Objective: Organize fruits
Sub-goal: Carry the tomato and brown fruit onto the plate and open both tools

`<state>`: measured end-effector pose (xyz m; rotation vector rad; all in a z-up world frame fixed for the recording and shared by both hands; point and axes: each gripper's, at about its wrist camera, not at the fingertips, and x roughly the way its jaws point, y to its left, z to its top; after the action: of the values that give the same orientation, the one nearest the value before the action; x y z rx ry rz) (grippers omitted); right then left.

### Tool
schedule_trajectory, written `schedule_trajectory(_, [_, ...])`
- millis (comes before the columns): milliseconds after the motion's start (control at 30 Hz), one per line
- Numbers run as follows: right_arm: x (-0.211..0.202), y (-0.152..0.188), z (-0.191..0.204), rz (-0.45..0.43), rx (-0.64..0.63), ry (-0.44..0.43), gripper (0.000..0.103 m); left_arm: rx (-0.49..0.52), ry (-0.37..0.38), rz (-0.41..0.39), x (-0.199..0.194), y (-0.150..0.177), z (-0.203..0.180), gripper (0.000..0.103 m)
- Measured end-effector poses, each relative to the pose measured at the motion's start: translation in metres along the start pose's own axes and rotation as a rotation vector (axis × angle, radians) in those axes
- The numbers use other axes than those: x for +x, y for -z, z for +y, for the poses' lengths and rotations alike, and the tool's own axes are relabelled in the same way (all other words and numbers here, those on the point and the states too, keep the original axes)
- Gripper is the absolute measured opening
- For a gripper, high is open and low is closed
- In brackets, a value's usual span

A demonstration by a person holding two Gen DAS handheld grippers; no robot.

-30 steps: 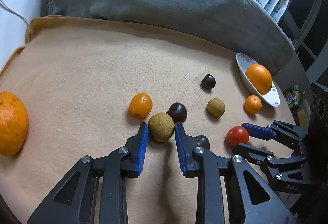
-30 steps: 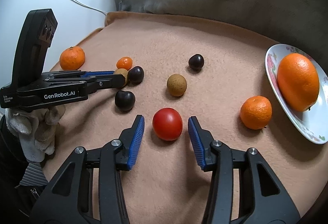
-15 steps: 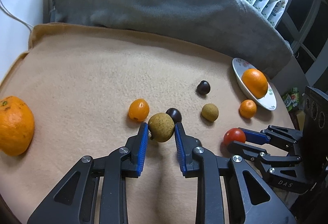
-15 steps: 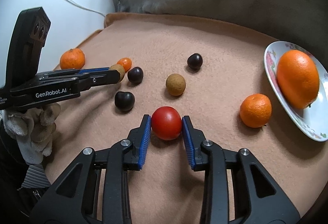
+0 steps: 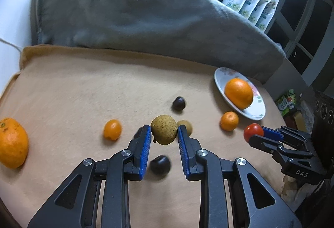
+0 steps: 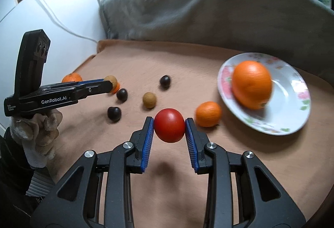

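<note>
The left gripper (image 5: 163, 134) is clamped on a speckled tan-green fruit (image 5: 163, 129), its blue pads pressing both sides and the fruit lifted clear of the beige cloth (image 5: 73, 92). Below it, between the fingers, a dark round fruit (image 5: 160, 164) lies on the cloth; just behind the right pad, at about 1 o'clock, a second tan fruit (image 5: 185, 126) peeks out. At 10 o'clock from the held fruit sits a small orange fruit (image 5: 112, 129), and far out at 9 o'clock a large orange (image 5: 12, 142) near the cloth's edge. At 1 o'clock another dark fruit (image 5: 179, 103) rests apart. Toward 2 o'clock stands a flowered plate (image 5: 221, 82) with an orange (image 5: 238, 93) on it, and a mandarin (image 5: 229, 121) lies just beside the plate's near rim. The right gripper (image 6: 169, 128) is clamped on a red tomato (image 6: 169, 127), also raised off the cloth, with its shadow below. From the tomato, the mandarin is close at 2 o'clock, the plate beyond it at 2 o'clock, the tan fruit at 11 o'clock, and two dark fruits at 9 and 10 o'clock. A gloved hand (image 6: 39, 130) grips the left tool at 9 o'clock. A grey blanket (image 5: 146, 15) is heaped behind the cloth at 12 o'clock
</note>
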<state>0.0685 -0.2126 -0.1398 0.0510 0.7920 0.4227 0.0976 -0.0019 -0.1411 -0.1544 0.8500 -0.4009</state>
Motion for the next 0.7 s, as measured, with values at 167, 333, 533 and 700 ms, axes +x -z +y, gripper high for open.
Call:
schedule_trajectory(167, [-0.02,0.001,-0.022,-0.031,0.03,0.035,0.032,0.013,0.022,-0.009,0.002,-0.006,-0.016,0.025])
schedule_trajectory(333, [-0.037,0.003,-0.043,-0.058,0.064,0.07,0.032,0.044,0.039,-0.016,0.004,-0.015,-0.036,0.025])
schedule_trajectory(533, [-0.046,0.006,-0.065,-0.071,0.091,0.103,0.032,0.09,0.06,-0.024,0.011,-0.026,-0.062,0.025])
schedule_trajectory(700, [-0.049,0.01,-0.081,-0.077,0.11,0.125,0.032,0.12,0.074,-0.016,0.025,-0.037,-0.085,0.025])
